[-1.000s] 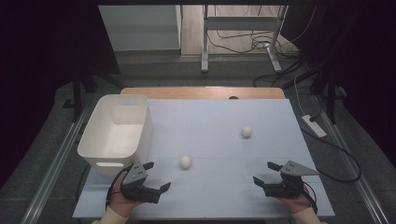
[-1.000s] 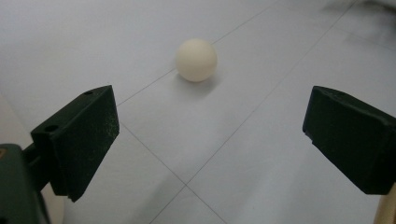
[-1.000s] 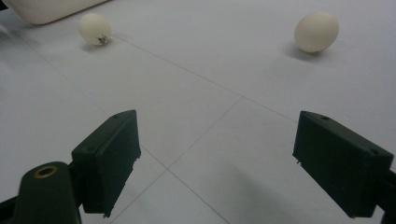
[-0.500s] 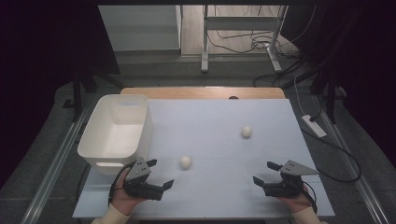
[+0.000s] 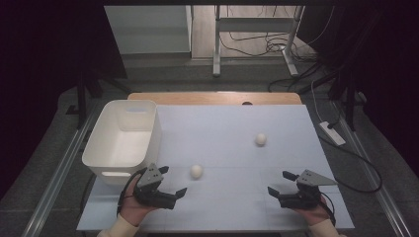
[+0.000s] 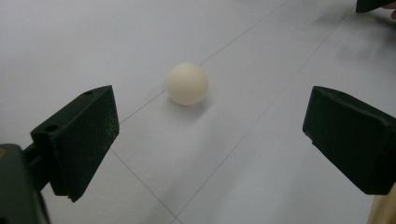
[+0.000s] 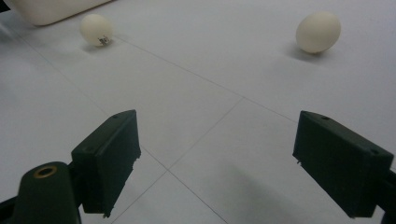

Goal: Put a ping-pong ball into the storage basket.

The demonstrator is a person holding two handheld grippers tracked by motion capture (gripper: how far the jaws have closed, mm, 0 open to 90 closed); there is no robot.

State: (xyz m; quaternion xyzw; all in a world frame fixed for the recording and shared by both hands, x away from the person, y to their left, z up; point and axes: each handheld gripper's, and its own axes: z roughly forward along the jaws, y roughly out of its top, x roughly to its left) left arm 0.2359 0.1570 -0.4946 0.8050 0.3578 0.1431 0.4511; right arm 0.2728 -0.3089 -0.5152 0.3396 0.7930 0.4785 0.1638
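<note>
— On the white table [image 5: 232, 148], where is the egg now?

— I see the near egg [image 5: 196, 171] just ahead of my left gripper [image 5: 170, 183], apart from it, close to the white bin [image 5: 123, 143]. Both jaws stand wide; my right gripper [image 5: 281, 183] is wide too, holding nothing.

— How will it handle?

— I think light, smooth, fragile. I would take it across the middle, softly.

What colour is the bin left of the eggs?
White bin, plain, no pattern; clearest in the high view.
</note>
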